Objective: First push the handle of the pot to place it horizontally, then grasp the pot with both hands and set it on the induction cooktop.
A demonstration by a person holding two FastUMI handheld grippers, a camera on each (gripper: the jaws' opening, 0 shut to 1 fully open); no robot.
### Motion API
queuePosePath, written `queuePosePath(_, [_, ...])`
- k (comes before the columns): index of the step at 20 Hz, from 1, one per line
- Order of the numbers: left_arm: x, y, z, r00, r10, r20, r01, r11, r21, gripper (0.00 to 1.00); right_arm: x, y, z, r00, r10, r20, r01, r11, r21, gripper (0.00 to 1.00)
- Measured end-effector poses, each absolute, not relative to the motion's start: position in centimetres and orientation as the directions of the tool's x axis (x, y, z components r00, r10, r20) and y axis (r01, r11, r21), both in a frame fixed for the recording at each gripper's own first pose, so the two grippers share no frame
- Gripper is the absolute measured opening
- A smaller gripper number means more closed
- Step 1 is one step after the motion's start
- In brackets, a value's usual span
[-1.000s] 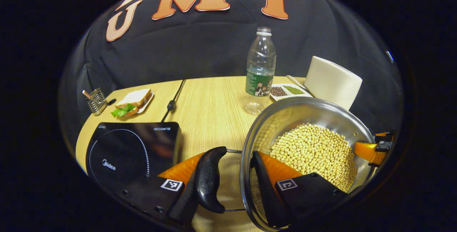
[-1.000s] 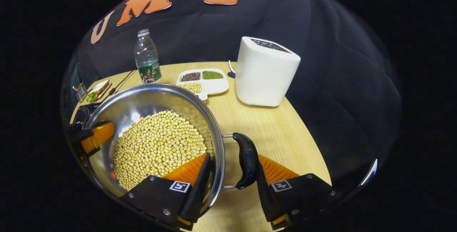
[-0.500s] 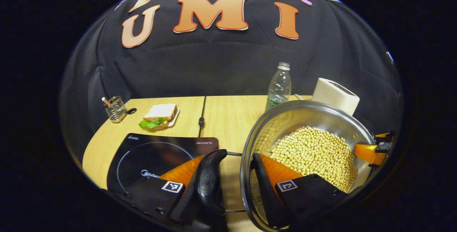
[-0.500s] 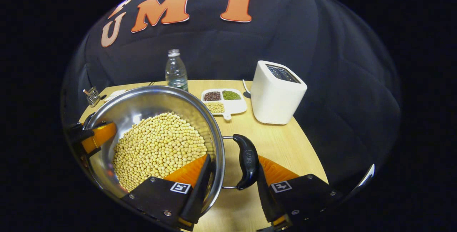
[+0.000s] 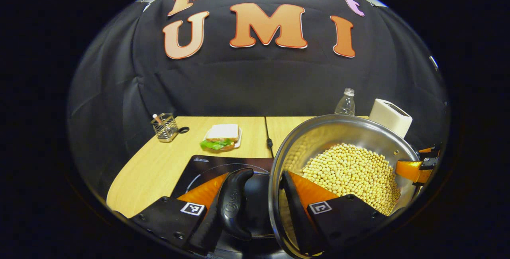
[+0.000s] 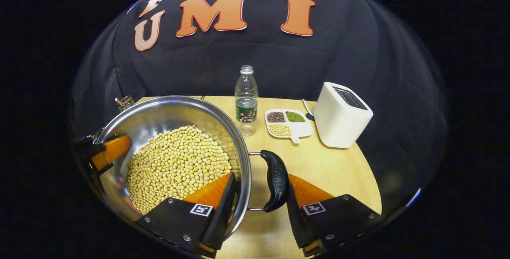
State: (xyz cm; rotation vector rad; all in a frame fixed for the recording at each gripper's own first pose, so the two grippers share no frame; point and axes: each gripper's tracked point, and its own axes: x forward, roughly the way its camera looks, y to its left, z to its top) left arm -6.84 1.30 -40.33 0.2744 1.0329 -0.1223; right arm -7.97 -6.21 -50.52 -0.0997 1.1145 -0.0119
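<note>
Change: since the earlier frames you had carried the pot [image 5: 350, 159] up and leftward; the induction cooktop [image 5: 215, 167] had slid in under your left side.
Table [image 6: 330, 167]: the pot hung clear above it, not yet set down.
Pot: full of beans [image 6: 177, 163]; any tilt between your two hands could have spilled them.
Induction cooktop: it lay only partly beneath the pot, so lowering then risked landing on its edge.
Left gripper [image 5: 255, 207]: it pinched the left handle [image 5: 235, 203] against the pot wall, one finger inside.
Right gripper [image 6: 255, 203]: likewise clamped on the right handle [image 6: 275, 179]; a slackened squeeze could have dropped that side.
</note>
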Motion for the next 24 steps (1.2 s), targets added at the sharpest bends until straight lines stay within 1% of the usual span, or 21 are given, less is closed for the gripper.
queuePosePath(3, [-6.6, 3.4, -39.3, 0.514, 0.048, -0.857, 0.210, 0.961, 0.180, 0.80, -7.8, -6.4, -50.3, 0.442, -0.044, -0.896, -0.057, 0.995, -0.077, 0.67])
queuePosePath(4, [-6.5, 4.1, -39.0, 0.516, 0.055, -0.855, 0.204, 0.961, 0.185, 0.77, -7.9, -6.5, -50.3, 0.436, -0.040, -0.899, -0.069, 0.995, -0.078, 0.66])
queuePosePath(5, [-6.3, 4.9, -38.7, 0.521, 0.062, -0.851, 0.196, 0.962, 0.190, 0.82, -7.6, -6.6, -50.4, 0.440, -0.037, -0.897, -0.076, 0.994, -0.079, 0.67])
queuePosePath(7, [-6.1, 6.3, -38.2, 0.528, 0.074, -0.846, 0.178, 0.964, 0.196, 0.82, -7.2, -6.5, -50.5, 0.460, -0.030, -0.887, -0.087, 0.993, -0.078, 0.67])
queuePosePath(8, [-6.0, 7.0, -37.8, 0.534, 0.081, -0.842, 0.167, 0.966, 0.198, 0.82, -7.2, -6.6, -50.8, 0.461, -0.023, -0.887, -0.094, 0.993, -0.075, 0.67])
queuePosePath(9, [-5.8, 7.8, -37.5, 0.538, 0.090, -0.838, 0.157, 0.966, 0.204, 0.80, -7.2, -6.5, -50.9, 0.459, -0.017, -0.888, -0.100, 0.992, -0.070, 0.67])
queuePosePath(13, [-5.1, 11.3, -36.3, 0.553, 0.128, -0.823, 0.126, 0.964, 0.235, 0.80, -6.8, -6.9, -50.8, 0.457, 0.016, -0.889, -0.122, 0.992, -0.044, 0.67])
queuePosePath(14, [-5.0, 11.9, -36.1, 0.558, 0.134, -0.819, 0.122, 0.963, 0.240, 0.77, -6.8, -7.1, -50.9, 0.457, 0.024, -0.889, -0.125, 0.991, -0.037, 0.67])
queuePosePath(16, [-4.7, 13.0, -35.6, 0.561, 0.142, -0.816, 0.113, 0.963, 0.244, 0.77, -6.7, -7.3, -50.6, 0.462, 0.035, -0.886, -0.134, 0.990, -0.030, 0.67])
queuePosePath(17, [-4.6, 13.5, -35.5, 0.561, 0.146, -0.815, 0.108, 0.963, 0.247, 0.82, -6.7, -7.0, -50.2, 0.462, 0.039, -0.886, -0.143, 0.989, -0.031, 0.67])
queuePosePath(18, [-4.3, 14.1, -35.5, 0.562, 0.150, -0.813, 0.104, 0.963, 0.250, 0.77, -6.6, -6.9, -50.1, 0.464, 0.043, -0.885, -0.148, 0.989, -0.030, 0.67])
queuePosePath(19, [-4.1, 14.9, -35.5, 0.564, 0.155, -0.811, 0.099, 0.962, 0.253, 0.80, -6.6, -7.0, -50.0, 0.464, 0.047, -0.885, -0.152, 0.988, -0.027, 0.67])
queuePosePath(20, [-3.7, 15.6, -35.4, 0.567, 0.159, -0.809, 0.097, 0.962, 0.257, 0.80, -6.7, -7.0, -50.0, 0.464, 0.051, -0.884, -0.152, 0.988, -0.023, 0.67])
queuePosePath(21, [-3.4, 15.9, -35.4, 0.571, 0.161, -0.805, 0.096, 0.961, 0.260, 0.77, -6.6, -7.1, -50.0, 0.466, 0.053, -0.883, -0.154, 0.988, -0.022, 0.67])
queuePosePath(22, [-3.4, 16.2, -35.3, 0.573, 0.161, -0.803, 0.098, 0.960, 0.262, 0.77, -6.7, -7.2, -49.8, 0.466, 0.055, -0.883, -0.154, 0.988, -0.020, 0.67])
queuePosePath(23, [-3.2, 16.4, -35.3, 0.574, 0.160, -0.803, 0.098, 0.960, 0.262, 0.80, -6.7, -7.4, -49.6, 0.469, 0.055, -0.881, -0.155, 0.988, -0.021, 0.67])
queuePosePath(24, [-3.1, 16.8, -35.3, 0.575, 0.158, -0.803, 0.101, 0.960, 0.261, 0.80, -6.7, -7.4, -49.6, 0.469, 0.055, -0.882, -0.154, 0.988, -0.020, 0.67])
